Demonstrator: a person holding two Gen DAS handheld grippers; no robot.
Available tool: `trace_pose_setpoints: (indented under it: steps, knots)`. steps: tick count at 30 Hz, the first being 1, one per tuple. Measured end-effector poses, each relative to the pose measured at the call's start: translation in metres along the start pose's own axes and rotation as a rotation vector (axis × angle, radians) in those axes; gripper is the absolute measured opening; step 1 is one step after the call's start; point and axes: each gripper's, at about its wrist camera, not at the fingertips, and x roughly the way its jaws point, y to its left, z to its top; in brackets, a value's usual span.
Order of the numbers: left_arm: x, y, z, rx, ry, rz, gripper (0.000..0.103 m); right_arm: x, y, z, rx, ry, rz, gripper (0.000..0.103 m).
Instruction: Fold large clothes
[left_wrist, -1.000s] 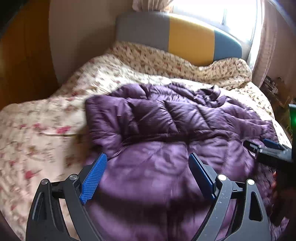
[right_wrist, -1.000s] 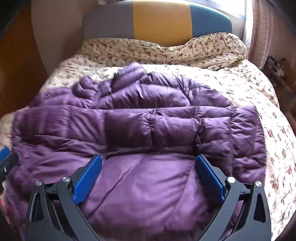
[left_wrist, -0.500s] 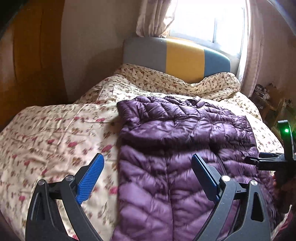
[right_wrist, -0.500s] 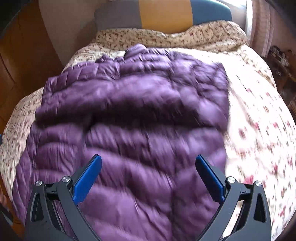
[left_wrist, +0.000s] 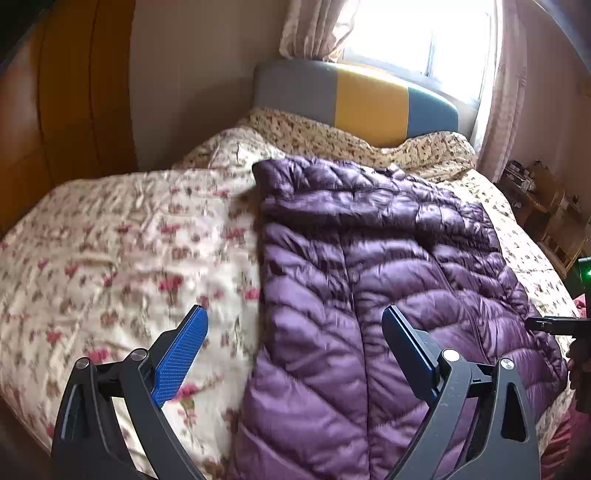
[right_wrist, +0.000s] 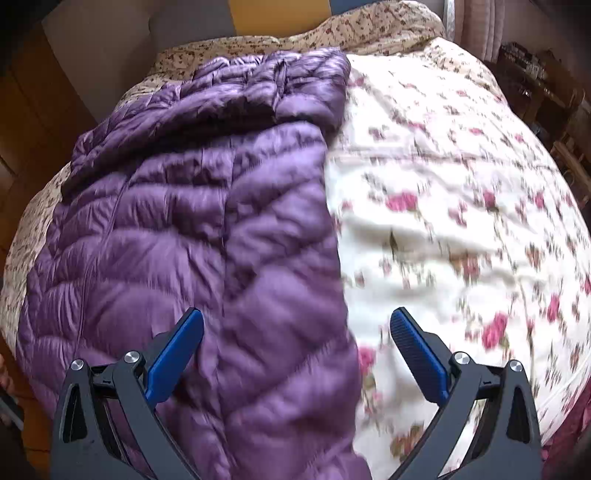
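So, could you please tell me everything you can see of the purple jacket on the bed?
The purple jacket is a quilted, shiny puffer with slanted stitch lines and a centre seam. It lies flat as a long, narrow bundle on the floral duvet, its bunched end toward the headboard. Only the duvet touches it. The left gripper and right gripper hover open above its near end, holding nothing.

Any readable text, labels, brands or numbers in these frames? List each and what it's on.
None readable.
Purple down jacket: no label or logo visible in either view.
Floral quilt: flower print only.
Headboard: plain colour panels.
Shelf items by the window: too small and blurred to read.
Both grippers, left gripper and right gripper: no markings visible.
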Motion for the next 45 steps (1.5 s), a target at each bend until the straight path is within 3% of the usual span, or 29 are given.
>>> trace_pose_setpoints:
  steps: [9,12,16,19,20,21,22,23,24,27,34,45]
  knots:
    - [0.0,0.009,-0.041,-0.041,0.085,-0.044,0.094,-0.015,0.002,-0.044,-0.008,0.022,0.065,0.101]
    - [0.001,0.018,-0.058,-0.095,0.12,-0.074,0.094,-0.021,0.004,-0.056,-0.019,0.029,0.086,0.101]
    - [0.002,0.031,-0.078,-0.184,0.157,-0.154,0.075,-0.026,0.007,-0.068,-0.039,0.021,0.093,0.096]
    - [-0.007,0.032,-0.086,-0.191,0.145,-0.196,0.053,-0.029,0.01,-0.071,-0.057,0.013,0.103,0.081]
    - [-0.009,0.033,-0.087,-0.202,0.144,-0.21,0.048,-0.029,0.012,-0.07,-0.064,0.012,0.113,0.069]
    - [-0.011,0.035,-0.088,-0.216,0.147,-0.228,0.035,-0.031,0.014,-0.071,-0.074,0.012,0.138,0.054]
    - [-0.011,0.035,-0.088,-0.227,0.152,-0.244,0.026,-0.032,0.016,-0.07,-0.08,0.014,0.154,0.048]
    - [-0.013,0.036,-0.088,-0.24,0.156,-0.262,0.024,-0.034,0.02,-0.07,-0.095,0.014,0.168,0.035]
    - [-0.014,0.036,-0.086,-0.248,0.156,-0.273,0.02,-0.035,0.024,-0.07,-0.112,0.011,0.161,0.029]
    - [-0.023,0.034,-0.075,-0.231,0.136,-0.296,0.016,-0.039,0.035,-0.062,-0.137,-0.005,0.158,0.02]
    - [-0.039,0.034,-0.026,-0.201,0.05,-0.354,0.012,-0.075,0.046,-0.023,-0.167,-0.122,0.199,0.016]
    - [0.006,0.026,0.076,-0.151,-0.022,-0.356,0.01,-0.081,0.07,0.083,-0.175,-0.279,0.18,0.013]
